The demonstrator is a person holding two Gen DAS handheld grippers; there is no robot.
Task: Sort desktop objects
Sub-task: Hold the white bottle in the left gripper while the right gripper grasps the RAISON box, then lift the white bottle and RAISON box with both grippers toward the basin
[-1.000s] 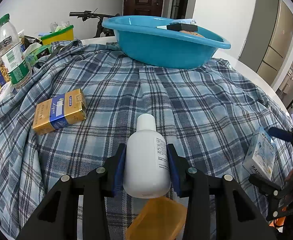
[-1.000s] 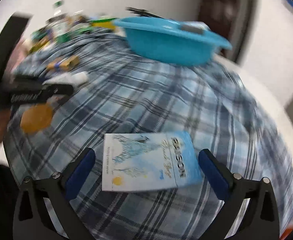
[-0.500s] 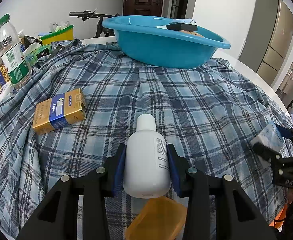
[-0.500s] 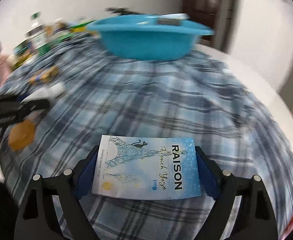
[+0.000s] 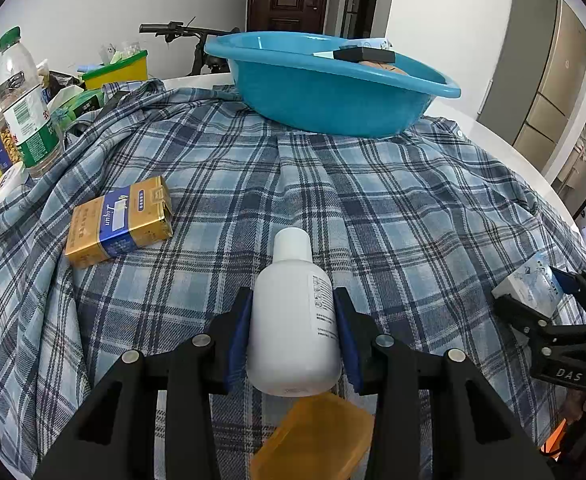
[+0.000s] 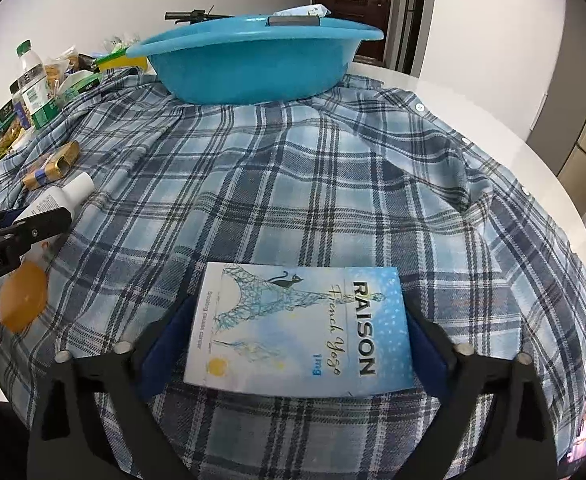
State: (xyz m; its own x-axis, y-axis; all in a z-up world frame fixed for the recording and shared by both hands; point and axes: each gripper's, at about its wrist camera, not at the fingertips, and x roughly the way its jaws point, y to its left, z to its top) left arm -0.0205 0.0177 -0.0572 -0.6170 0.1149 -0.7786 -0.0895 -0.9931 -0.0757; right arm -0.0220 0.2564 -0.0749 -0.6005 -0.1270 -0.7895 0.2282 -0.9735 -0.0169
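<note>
Gold pack beside blue basin

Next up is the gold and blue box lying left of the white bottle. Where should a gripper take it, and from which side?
The gold and blue box lies flat on the plaid cloth, long axis slanting. Probably grip its two long narrow sides at mid-length, coming from above; its near-right end looks open and crushable.

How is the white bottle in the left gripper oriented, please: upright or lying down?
Lying down: the white bottle lies on the plaid cloth, cap pointing away.
</note>
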